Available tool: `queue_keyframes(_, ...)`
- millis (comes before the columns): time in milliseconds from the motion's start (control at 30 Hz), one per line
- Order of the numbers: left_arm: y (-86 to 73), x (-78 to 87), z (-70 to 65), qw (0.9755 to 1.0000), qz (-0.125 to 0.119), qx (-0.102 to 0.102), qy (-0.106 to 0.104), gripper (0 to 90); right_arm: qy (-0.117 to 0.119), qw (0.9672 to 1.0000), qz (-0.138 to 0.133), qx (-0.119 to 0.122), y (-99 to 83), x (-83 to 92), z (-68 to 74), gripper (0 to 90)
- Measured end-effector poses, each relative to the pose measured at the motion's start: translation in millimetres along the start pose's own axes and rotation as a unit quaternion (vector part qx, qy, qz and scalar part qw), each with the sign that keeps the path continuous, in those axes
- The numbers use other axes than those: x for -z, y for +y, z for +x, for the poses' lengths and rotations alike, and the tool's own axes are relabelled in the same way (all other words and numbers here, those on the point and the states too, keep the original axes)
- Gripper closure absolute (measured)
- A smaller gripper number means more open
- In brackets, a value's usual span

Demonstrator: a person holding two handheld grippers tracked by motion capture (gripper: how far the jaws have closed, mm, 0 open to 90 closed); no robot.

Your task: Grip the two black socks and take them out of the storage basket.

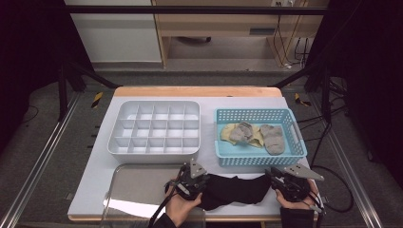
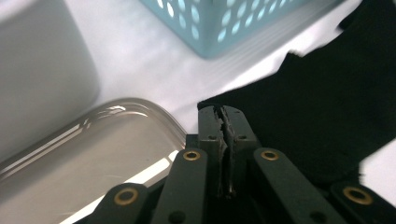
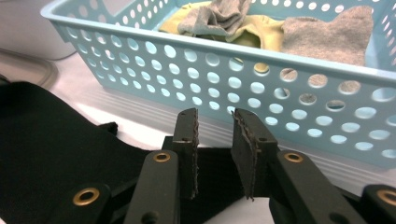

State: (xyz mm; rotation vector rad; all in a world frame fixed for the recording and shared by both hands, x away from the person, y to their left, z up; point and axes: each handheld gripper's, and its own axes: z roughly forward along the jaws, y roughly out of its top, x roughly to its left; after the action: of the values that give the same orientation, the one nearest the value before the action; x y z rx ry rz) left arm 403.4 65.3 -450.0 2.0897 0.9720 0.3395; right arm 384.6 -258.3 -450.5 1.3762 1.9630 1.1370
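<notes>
The left gripper (image 2: 223,140) had its jaws pressed together over the edge of a black fabric sock (image 1: 235,189), which lay flat on the white table (image 1: 97,175) just before a perforated light-blue plastic basket (image 1: 259,159). The right gripper (image 3: 215,149) stood partly open above the sock's other end, its pads clear of the cloth. A clear plastic tray (image 2: 107,154) lay beside the left gripper, near a white compartmented organiser box (image 1: 154,151).

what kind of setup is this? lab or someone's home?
Most likely a lab data-collection bench, not a home: a dark metal frame surrounds the table, cables trail on the floor, and handheld grippers work a black sock beside a sorting tray.
</notes>
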Motion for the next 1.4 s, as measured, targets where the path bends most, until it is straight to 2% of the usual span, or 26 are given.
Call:
queue_keyframes(100, -1.9, 16.4, 6.4, 0.9999, -0.016, 0.002, -0.003, 86.3, 0.001, 1.0, -0.006, -0.003, 0.6, 1.8, -0.4, 70.8)
queue_keyframes(200, -8.5, 26.9, 13.3, 0.9998, -0.018, 0.001, -0.001, 86.1, 0.008, 0.9999, -0.006, -0.002, 0.1, -0.2, 1.5, 70.6)
queue_keyframes(533, -35.5, 41.1, 35.9, 0.9999, -0.008, 0.011, 0.008, 85.8, 0.043, 0.9989, 0.015, 0.012, -0.7, -22.8, 16.2, 67.9)
queue_keyframes(667, -38.5, 44.9, 42.7, 0.9998, -0.011, 0.015, 0.011, 85.8, 0.044, 0.9984, 0.033, 0.016, -2.4, -35.0, 19.2, 67.1)
queue_keyframes(800, -42.9, 44.1, 44.9, 0.9998, -0.009, 0.014, 0.012, 85.5, 0.038, 0.9969, 0.065, 0.024, -9.3, -44.9, 19.9, 66.6)
queue_keyframes(833, -43.6, 43.6, 45.3, 0.9998, -0.009, 0.015, 0.011, 85.4, 0.036, 0.9966, 0.07, 0.024, -10.6, -46.2, 20.6, 67.3)
queue_keyframes(967, -43.9, 43.3, 46.0, 0.9998, -0.009, 0.013, 0.012, 85.4, 0.045, 0.9959, 0.074, 0.024, -12.2, -47.1, 23.6, 79.9)
queue_keyframes(1033, -44.1, 44.0, 47.0, 0.9998, -0.011, 0.014, 0.012, 85.3, 0.041, 0.9961, 0.073, 0.029, -11.4, -46.4, 24.6, 85.8)
queue_keyframes(1133, -44.3, 46.6, 49.0, 0.9997, -0.015, 0.019, 0.009, 85.4, 0.048, 0.9963, 0.07, 0.012, -9.3, -41.5, 21.9, 87.6)
queue_keyframes(1233, -44.0, 52.1, 52.7, 0.9993, -0.025, 0.028, 0.005, 85.4, 0.054, 0.9975, 0.046, 0.009, -2.3, -27.7, 20.0, 87.9)
queue_keyframes(1300, -43.8, 57.7, 56.9, 0.9991, -0.029, 0.032, 0.003, 85.4, 0.062, 0.9977, 0.025, 0.007, 6.6, -13.0, 24.1, 87.8)
queue_keyframes(1400, -43.7, 63.9, 61.7, 0.9988, -0.035, 0.036, 0.001, 85.5, 0.07, 0.9974, 0.015, 0.014, 13.4, -4.8, 30.7, 87.8)
